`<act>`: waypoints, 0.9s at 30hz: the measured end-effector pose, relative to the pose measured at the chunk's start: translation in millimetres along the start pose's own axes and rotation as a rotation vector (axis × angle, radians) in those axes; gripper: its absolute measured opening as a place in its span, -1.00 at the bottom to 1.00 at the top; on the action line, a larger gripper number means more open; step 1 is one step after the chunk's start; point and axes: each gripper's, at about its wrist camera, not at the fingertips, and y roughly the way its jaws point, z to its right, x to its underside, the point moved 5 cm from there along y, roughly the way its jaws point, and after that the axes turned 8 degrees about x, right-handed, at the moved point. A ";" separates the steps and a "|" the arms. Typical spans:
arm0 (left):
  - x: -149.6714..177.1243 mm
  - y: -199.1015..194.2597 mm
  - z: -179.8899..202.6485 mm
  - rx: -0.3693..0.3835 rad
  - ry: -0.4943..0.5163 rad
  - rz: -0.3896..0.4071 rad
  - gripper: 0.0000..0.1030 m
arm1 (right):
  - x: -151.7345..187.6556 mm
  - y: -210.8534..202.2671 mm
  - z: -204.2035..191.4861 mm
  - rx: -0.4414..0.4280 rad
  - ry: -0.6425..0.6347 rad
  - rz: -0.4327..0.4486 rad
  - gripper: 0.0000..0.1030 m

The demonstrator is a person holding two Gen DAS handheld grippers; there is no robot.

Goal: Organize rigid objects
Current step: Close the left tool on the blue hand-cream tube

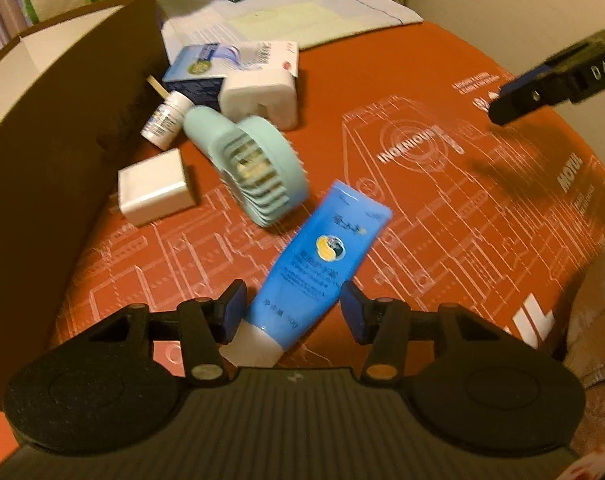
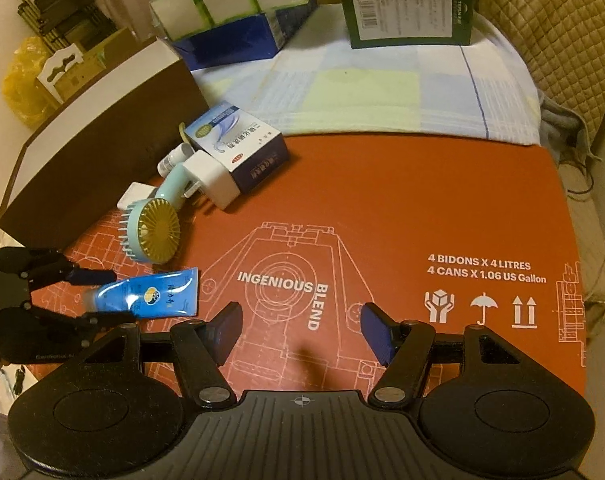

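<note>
The left claw (image 1: 293,312) stood wide around the blue tube (image 1: 316,262), which lay on the red cardboard (image 2: 422,200) near the fan (image 2: 152,236). The right claw (image 2: 300,330) hovered wide, holding nothing.

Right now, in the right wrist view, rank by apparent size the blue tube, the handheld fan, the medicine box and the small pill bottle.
1. Medicine box and handheld fan: too close to rank.
2. Blue tube, nearer the camera, so uncertain.
3. Pill bottle, smallest, partly hidden.
</note>
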 end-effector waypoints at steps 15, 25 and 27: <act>-1.7 10.3 39.5 -0.049 0.026 -0.012 -0.30 | 6.8 -0.7 17.8 -0.014 -0.017 -0.016 0.21; -6.5 21.4 51.4 -0.079 -0.009 -0.002 -0.03 | 13.9 -1.8 27.8 -0.018 -0.029 -0.027 0.21; -10.3 24.0 53.5 -0.081 0.010 0.000 -0.01 | 15.8 -2.2 27.9 -0.021 -0.029 -0.031 0.21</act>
